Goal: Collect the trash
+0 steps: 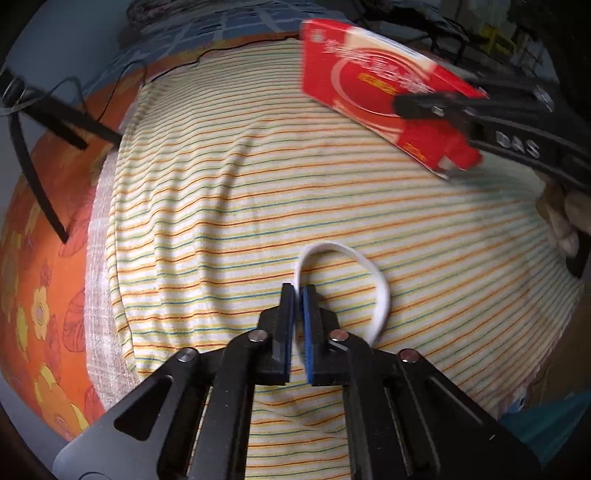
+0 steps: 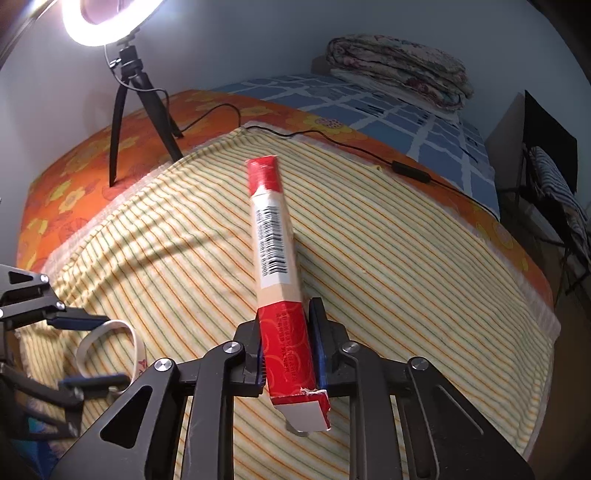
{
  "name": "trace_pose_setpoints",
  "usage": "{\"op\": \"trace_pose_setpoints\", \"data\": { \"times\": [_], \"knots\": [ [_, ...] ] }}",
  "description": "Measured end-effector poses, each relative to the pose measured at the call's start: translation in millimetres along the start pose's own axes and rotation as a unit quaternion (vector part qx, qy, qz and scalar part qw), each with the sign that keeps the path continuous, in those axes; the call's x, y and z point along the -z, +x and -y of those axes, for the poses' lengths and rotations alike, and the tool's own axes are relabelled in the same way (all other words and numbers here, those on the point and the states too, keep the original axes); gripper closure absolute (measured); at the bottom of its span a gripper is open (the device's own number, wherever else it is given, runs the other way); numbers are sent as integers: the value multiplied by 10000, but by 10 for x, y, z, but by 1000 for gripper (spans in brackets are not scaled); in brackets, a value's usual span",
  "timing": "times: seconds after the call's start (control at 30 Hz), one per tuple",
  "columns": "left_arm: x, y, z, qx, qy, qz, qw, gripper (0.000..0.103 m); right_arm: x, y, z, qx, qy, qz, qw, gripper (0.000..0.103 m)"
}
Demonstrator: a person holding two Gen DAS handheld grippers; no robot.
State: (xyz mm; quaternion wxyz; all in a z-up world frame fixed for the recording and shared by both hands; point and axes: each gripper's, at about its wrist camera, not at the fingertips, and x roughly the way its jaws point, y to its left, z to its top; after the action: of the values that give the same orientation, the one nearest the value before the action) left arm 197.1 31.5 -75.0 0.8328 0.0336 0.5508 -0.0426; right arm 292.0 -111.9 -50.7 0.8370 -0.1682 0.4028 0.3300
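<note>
My right gripper (image 2: pixel 286 306) is shut on a flat red and cream carton (image 2: pixel 277 258) and holds it above the striped cloth (image 2: pixel 406 266). The carton also shows in the left wrist view (image 1: pixel 376 85), gripped by the right gripper (image 1: pixel 400 105) at upper right. My left gripper (image 1: pixel 299 291) is shut on a white band loop (image 1: pixel 380 295) that rests on the striped cloth (image 1: pixel 221 221). In the right wrist view the left gripper (image 2: pixel 99 347) shows at lower left, with the white band (image 2: pixel 110 332) between its fingers.
A ring light (image 2: pixel 99 22) on a black tripod (image 2: pixel 122 122) stands at the back left on the orange floral sheet (image 2: pixel 74 173); its cable (image 2: pixel 410 171) runs across the bed. Folded blankets (image 2: pixel 399 66) lie at the far end. A chair (image 2: pixel 554 184) stands to the right.
</note>
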Motion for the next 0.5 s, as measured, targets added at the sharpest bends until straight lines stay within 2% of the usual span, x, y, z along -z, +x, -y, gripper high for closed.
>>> {"op": "trace_pose_setpoints", "data": {
  "times": [0.2,0.5],
  "knots": [
    [39,-102,-112,35,-217,114,9997,103,35,-134,53,-26,93,54,9999,89],
    [222,-621,-113,-10,-279,557,9981,103,209,-412,130,-247,351,49,9991,89]
  ]
}}
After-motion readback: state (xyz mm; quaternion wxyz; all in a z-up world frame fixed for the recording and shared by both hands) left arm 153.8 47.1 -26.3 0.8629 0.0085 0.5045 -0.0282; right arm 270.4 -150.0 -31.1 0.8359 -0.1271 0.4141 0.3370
